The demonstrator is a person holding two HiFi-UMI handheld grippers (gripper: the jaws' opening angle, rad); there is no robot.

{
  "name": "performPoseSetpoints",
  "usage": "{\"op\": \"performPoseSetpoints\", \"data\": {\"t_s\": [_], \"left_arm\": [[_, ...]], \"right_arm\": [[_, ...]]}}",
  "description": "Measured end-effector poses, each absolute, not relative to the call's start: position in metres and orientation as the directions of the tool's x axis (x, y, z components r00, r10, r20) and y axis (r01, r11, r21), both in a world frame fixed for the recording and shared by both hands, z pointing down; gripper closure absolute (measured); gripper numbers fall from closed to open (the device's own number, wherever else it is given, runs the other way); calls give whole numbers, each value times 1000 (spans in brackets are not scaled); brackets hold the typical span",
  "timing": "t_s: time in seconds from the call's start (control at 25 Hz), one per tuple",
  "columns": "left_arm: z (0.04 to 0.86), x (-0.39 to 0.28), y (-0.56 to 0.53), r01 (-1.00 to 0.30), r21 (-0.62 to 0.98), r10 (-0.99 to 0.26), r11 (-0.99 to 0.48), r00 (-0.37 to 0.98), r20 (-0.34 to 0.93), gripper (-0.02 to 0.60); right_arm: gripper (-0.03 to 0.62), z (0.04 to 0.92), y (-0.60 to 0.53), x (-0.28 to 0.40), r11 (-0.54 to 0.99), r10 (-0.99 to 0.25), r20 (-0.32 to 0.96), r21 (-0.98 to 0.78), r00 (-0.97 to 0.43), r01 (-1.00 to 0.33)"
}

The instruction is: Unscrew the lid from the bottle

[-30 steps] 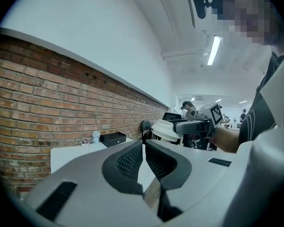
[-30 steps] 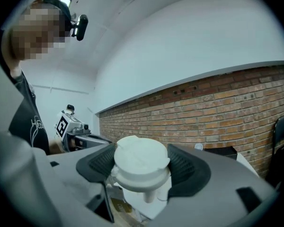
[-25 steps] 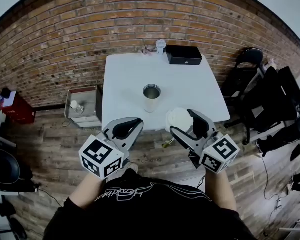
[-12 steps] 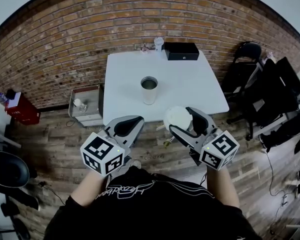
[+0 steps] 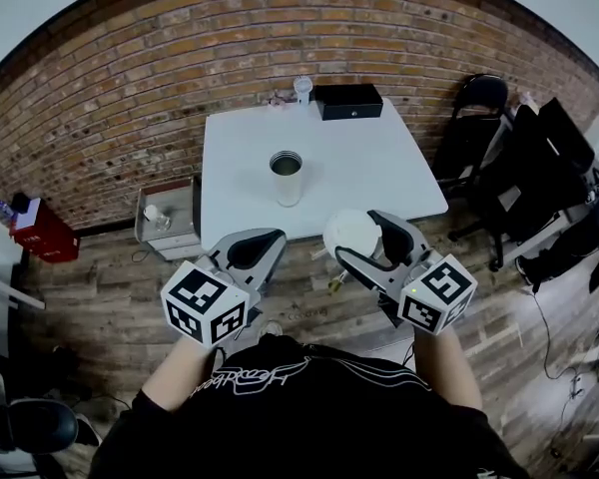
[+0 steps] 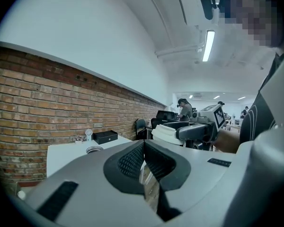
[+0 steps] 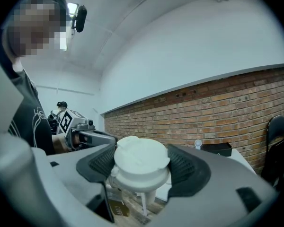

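Note:
An open-topped steel bottle (image 5: 286, 176) stands upright near the middle of the white table (image 5: 359, 168); its rim (image 6: 94, 150) also shows in the left gripper view. The bottle's white lid (image 7: 141, 162) is off it and sits between the pads of my right gripper (image 7: 142, 169), which is shut on it. In the head view that gripper (image 5: 366, 236) holds the lid (image 5: 351, 233) just off the table's front edge, over the floor. My left gripper (image 5: 255, 250) hovers beside it, off the table, with jaws shut (image 6: 144, 162) and nothing between them.
At the table's far edge lie a black box (image 5: 348, 101) and a small clear bottle (image 5: 302, 88), against a brick wall. A grey cabinet (image 5: 168, 218) stands left of the table and a black chair (image 5: 474, 118) to its right. Wooden floor lies below the grippers.
The table and bottle have shrunk and slid up and left in the head view as both grippers drew back from the front edge. The lid stays in the right gripper.

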State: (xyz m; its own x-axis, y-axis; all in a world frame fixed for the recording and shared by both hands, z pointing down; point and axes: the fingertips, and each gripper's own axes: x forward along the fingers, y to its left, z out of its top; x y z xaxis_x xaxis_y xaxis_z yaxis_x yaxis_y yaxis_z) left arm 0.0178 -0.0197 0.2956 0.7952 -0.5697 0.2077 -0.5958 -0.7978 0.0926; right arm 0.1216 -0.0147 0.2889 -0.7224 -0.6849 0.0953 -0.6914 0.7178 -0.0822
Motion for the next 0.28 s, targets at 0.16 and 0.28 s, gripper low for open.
{"op": "performPoseSetpoints", "data": {"t_s": [0.16, 0.28], "left_arm": [[293, 21, -15, -592, 100, -566, -800, 799, 205, 551], [292, 23, -12, -592, 109, -565, -799, 800, 203, 551]], "right_arm": [[253, 284, -8, 125, 714, -691, 87, -73, -717, -697], [253, 281, -3, 127, 713, -692, 84, -71, -717, -697]]}}
